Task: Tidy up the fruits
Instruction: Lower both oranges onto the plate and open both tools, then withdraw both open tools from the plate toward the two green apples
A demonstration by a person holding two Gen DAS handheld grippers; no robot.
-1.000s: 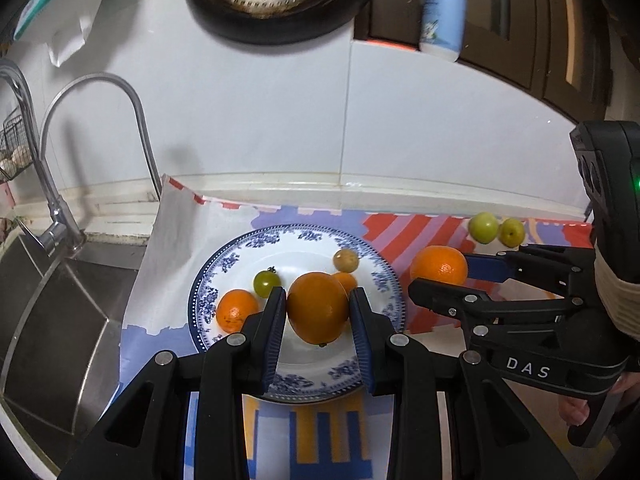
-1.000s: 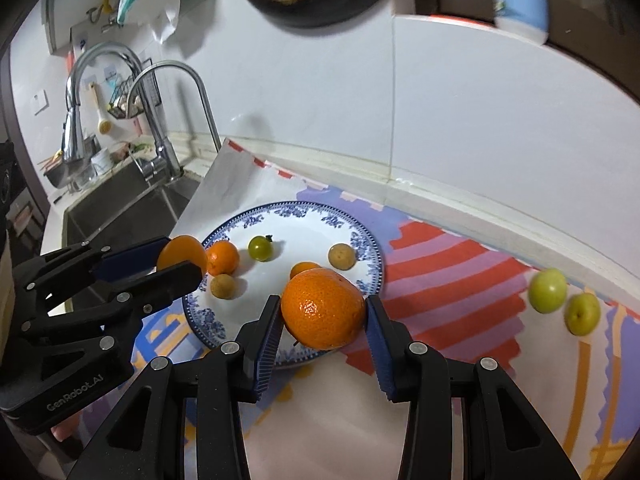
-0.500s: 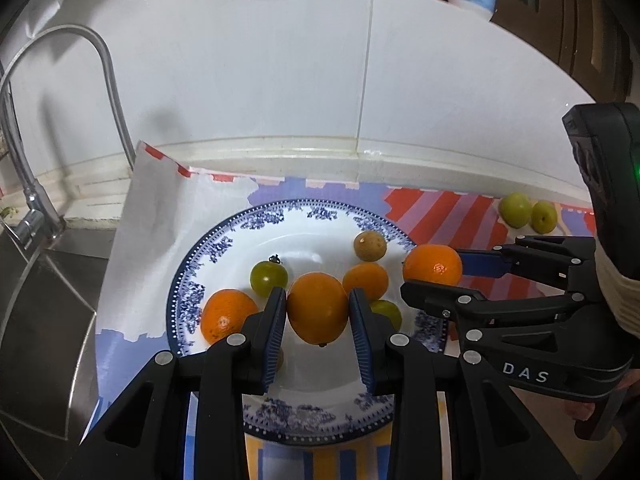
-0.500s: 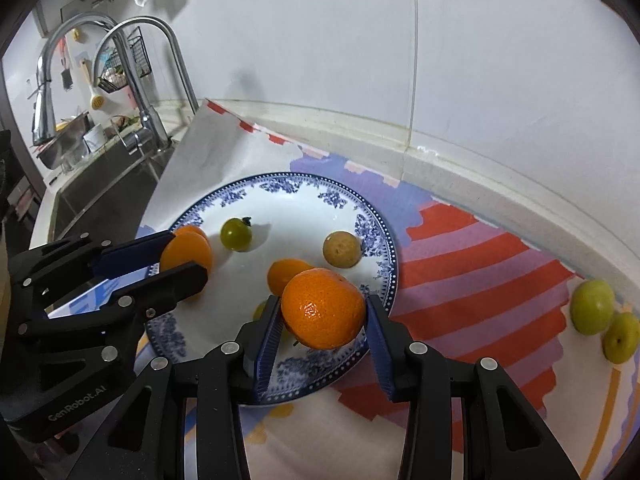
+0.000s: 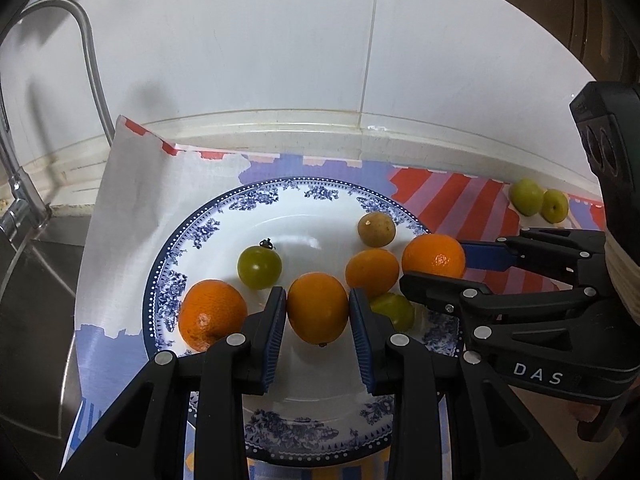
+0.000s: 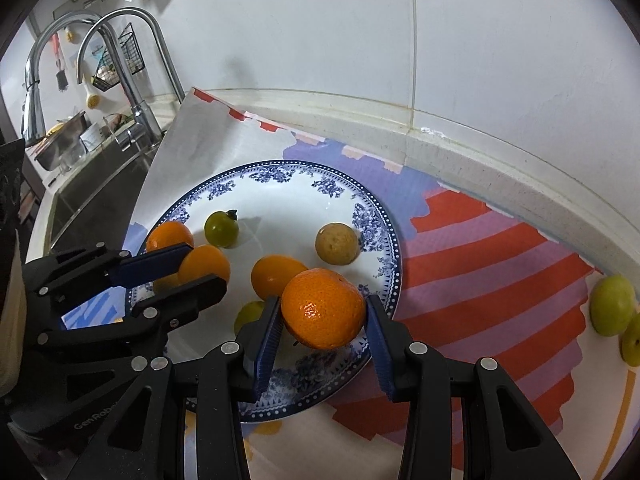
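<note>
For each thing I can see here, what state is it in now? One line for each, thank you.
Left tool: shut on a smooth orange fruit, over the plate.
Right tool: shut on a mandarin, over the plate's edge.
Plate: on the cloth, holding several small fruits.
Green tomato: on the plate, loose.
Two green fruits: on the cloth, off the plate.

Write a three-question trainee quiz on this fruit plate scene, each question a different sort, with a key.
1. True or false: the left claw is empty.
2. The two green fruits off the plate lie on: A) the sink, B) the striped cloth, C) the wall.
3. Fill in: the right claw grips a mandarin above the plate's ____.

Key: 1 false, it grips an orange fruit; 2 B; 3 rim.
</note>
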